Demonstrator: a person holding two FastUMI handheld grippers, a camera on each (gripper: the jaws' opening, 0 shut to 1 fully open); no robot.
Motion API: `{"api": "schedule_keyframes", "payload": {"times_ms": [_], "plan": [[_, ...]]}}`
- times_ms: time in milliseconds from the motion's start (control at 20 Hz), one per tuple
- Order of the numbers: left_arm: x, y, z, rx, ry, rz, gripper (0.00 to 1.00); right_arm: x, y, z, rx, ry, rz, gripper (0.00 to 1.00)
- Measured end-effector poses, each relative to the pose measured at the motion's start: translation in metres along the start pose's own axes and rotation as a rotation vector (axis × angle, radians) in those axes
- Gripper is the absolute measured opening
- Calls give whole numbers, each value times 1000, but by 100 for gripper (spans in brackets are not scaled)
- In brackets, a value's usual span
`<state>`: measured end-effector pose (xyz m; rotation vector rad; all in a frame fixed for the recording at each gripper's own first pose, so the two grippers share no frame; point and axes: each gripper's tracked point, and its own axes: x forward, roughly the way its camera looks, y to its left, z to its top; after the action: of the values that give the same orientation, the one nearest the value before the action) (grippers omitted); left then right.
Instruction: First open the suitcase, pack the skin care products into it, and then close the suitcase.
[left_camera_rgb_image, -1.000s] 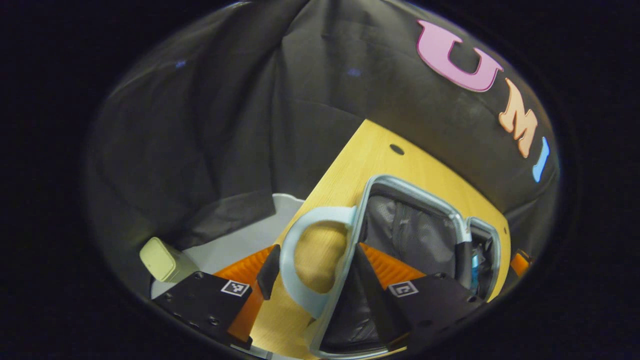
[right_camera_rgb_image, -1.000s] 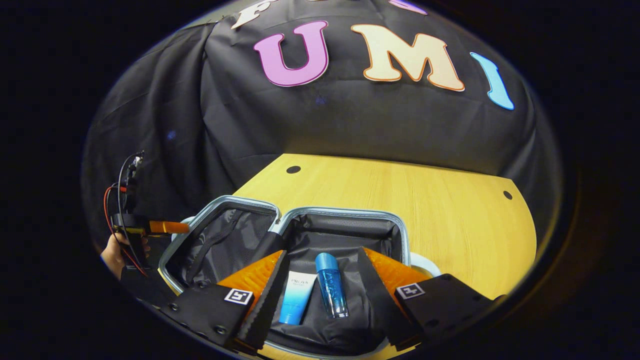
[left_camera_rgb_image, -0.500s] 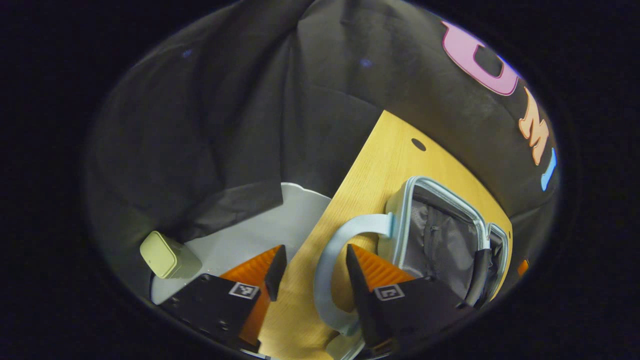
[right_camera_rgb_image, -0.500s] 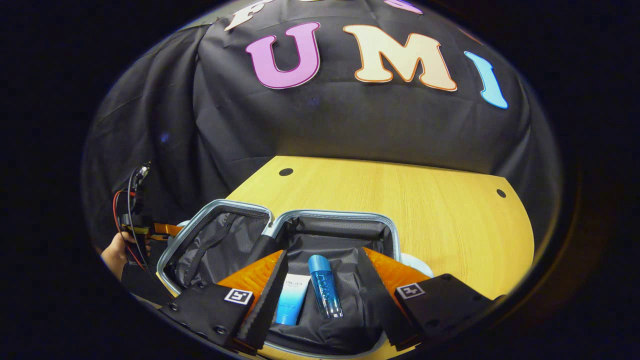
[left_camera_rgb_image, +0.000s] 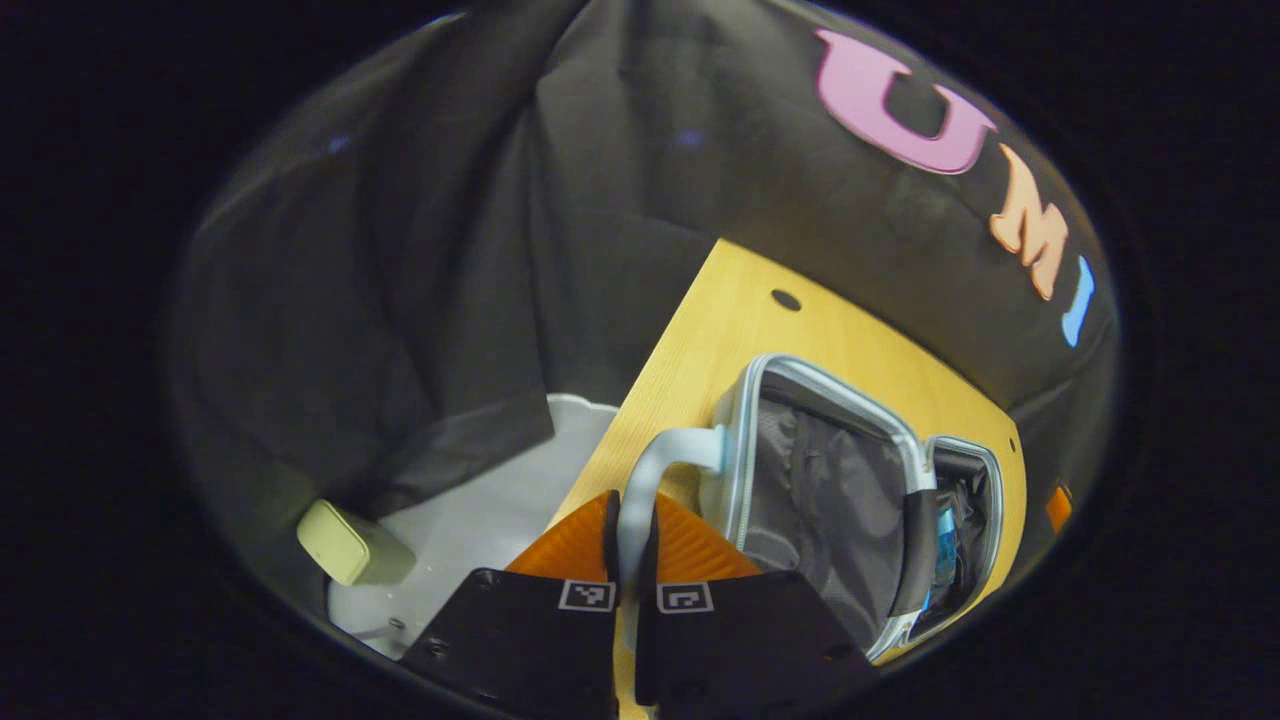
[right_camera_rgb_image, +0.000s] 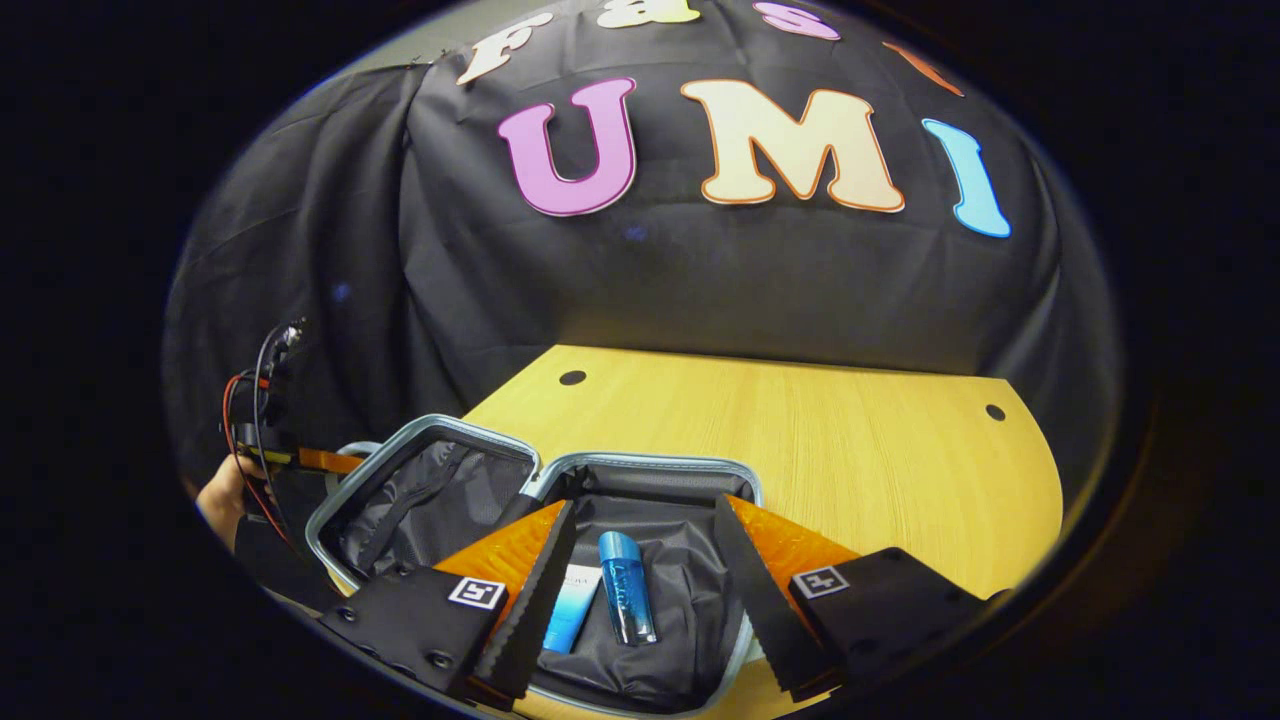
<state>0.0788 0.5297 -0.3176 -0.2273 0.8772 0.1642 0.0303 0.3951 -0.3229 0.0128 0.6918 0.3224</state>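
Observation:
The light blue suitcase (right_camera_rgb_image: 650, 463) lies open on the wooden table, black lining showing in both halves. A blue bottle (right_camera_rgb_image: 625, 590) and a blue-and-white tube (right_camera_rgb_image: 570, 620) lie side by side in its right half. My right gripper (right_camera_rgb_image: 643, 510) hovers open above them, touching neither. My left gripper (left_camera_rgb_image: 630, 500) is shut on the pale blue handle (left_camera_rgb_image: 665, 452) at the outer edge of the lid half (left_camera_rgb_image: 820, 490), which stands slightly tilted up. In the right gripper view the left gripper (right_camera_rgb_image: 310, 460) and a hand (right_camera_rgb_image: 215, 495) sit at the lid's far-left edge.
The wooden table (right_camera_rgb_image: 800, 440) stretches bare behind and right of the suitcase, with small round holes near its far corners. Beyond the table's left edge, a pale green box (left_camera_rgb_image: 345, 540) rests on a white floor plate (left_camera_rgb_image: 480, 510).
My left gripper has gone from open around the handle to shut on it, and the lid half has begun to tilt. My right gripper has drawn back a little from the suitcase.

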Motion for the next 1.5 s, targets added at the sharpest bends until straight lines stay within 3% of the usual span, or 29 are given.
{"api": "schedule_keyframes", "payload": {"times_ms": [250,600,950,1000,1150,1200,1250,1400,1450,1500], "plan": [[-62,-62,49,104,-135,-7,0,-20,-16,8,23,-46,62,88],[-119,-162,72,210,-207,-14,0,-53,-66,16,57,-88,113,88],[-141,-280,72,295,-254,-145,0,-76,-116,28,89,-121,123,89],[-139,-296,70,304,-254,-167,1,-78,-124,27,95,-121,118,82],[-132,-342,61,319,-241,-237,1,-87,-146,24,112,-121,93,82],[-130,-357,57,316,-236,-268,1,-90,-153,24,119,-123,84,89],[-129,-371,53,313,-229,-297,1,-93,-160,24,123,-124,74,82],[-118,-411,36,302,-182,-373,1,-103,-181,23,117,-128,38,82],[-113,-423,29,299,-167,-399,1,-107,-189,21,118,-126,25,89],[-109,-434,21,299,-145,-422,1,-111,-196,19,117,-122,10,89]]}}
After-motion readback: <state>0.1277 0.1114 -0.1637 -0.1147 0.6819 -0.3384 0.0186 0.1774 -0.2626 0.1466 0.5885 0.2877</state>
